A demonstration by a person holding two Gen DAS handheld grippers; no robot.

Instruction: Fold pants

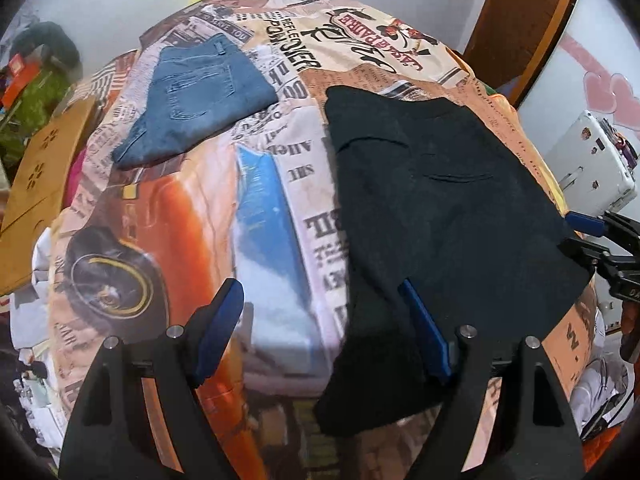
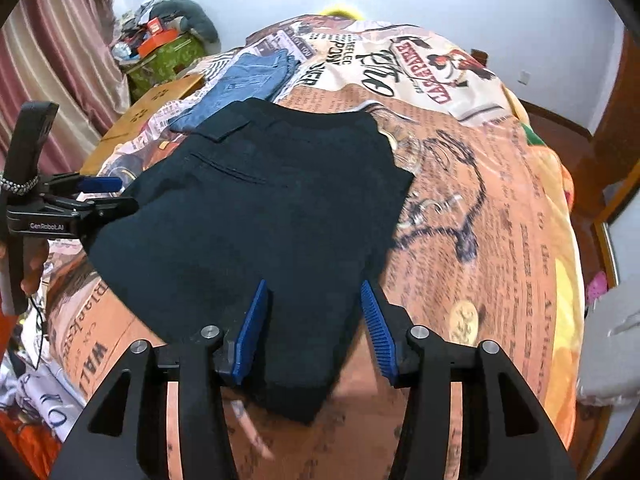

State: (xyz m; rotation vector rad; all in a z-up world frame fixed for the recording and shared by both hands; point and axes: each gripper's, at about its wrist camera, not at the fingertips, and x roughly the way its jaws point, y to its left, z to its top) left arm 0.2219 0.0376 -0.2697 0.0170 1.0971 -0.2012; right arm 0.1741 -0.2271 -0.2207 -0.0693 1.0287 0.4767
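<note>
Left hand-held gripper wide, right hand-held gripper wide, one black pants, one folded jeans

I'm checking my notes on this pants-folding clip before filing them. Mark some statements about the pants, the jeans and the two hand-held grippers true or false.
1. The black pants lie on a printed bedspread. True.
2. The blue jeans lie on top of the black pants. False: they lie beside them, farther up the bed.
3. The left hand-held gripper is clamped shut. False: its jaws stand wide apart, with only the right finger at the pants' edge.
4. The right hand-held gripper is open, with the near end of the black pants between its fingers. True.
5. The jeans are spread out full length. False: they are folded into a short bundle.
</note>
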